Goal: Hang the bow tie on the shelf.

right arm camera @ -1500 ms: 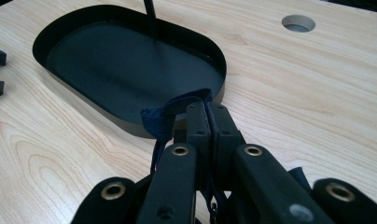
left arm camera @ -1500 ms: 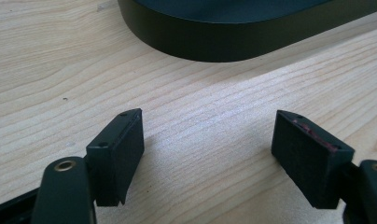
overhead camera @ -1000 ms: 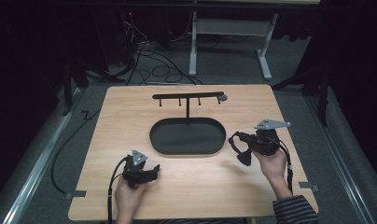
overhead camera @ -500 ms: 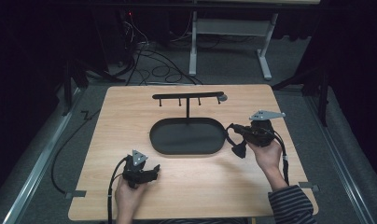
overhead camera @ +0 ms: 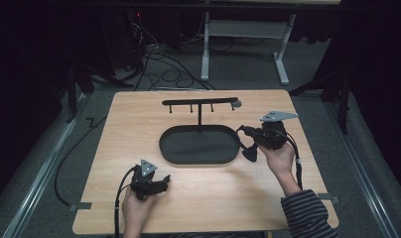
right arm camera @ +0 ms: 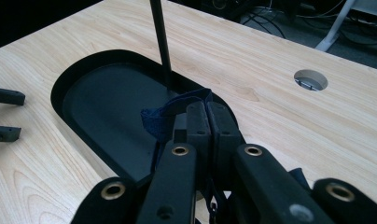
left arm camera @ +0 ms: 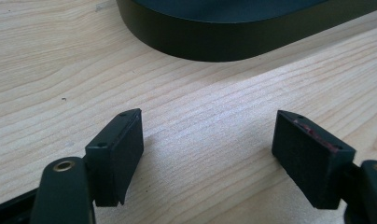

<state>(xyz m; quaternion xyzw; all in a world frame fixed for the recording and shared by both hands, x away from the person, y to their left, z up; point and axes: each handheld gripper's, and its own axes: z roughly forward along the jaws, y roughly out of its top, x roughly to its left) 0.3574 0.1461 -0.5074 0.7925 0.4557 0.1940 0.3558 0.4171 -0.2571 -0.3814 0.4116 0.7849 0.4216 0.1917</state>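
Two claws: we hold one in each hand over a wooden table (overhead camera: 208, 198).
Right claw (right arm camera: 203, 109): we see its two black jaws pressed tight together, and a dark blue strap (right arm camera: 165, 114) is pinched between them.
Blue strap: it sticks out to the left of the jaw tips and folds over; we cannot tell what kind of thing it is.
Where the strap is: it hangs just over the right end of the black oval tray (overhead camera: 166, 148), close to the thin black pole (right arm camera: 159, 42) that stands in the tray.
Right claw from above (overhead camera: 248, 144): it sits at the tray's right edge, with a striped sleeve (overhead camera: 307, 213) behind the hand.
Left claw (left arm camera: 207, 156): its jaws stand wide apart with only bare wood between them, and it holds nothing.
Left claw from above (overhead camera: 161, 182): it rests low on the table near us, well apart from the tray.
Top bar (overhead camera: 201, 101): it crosses the pole high up, with small pegs hanging under it.
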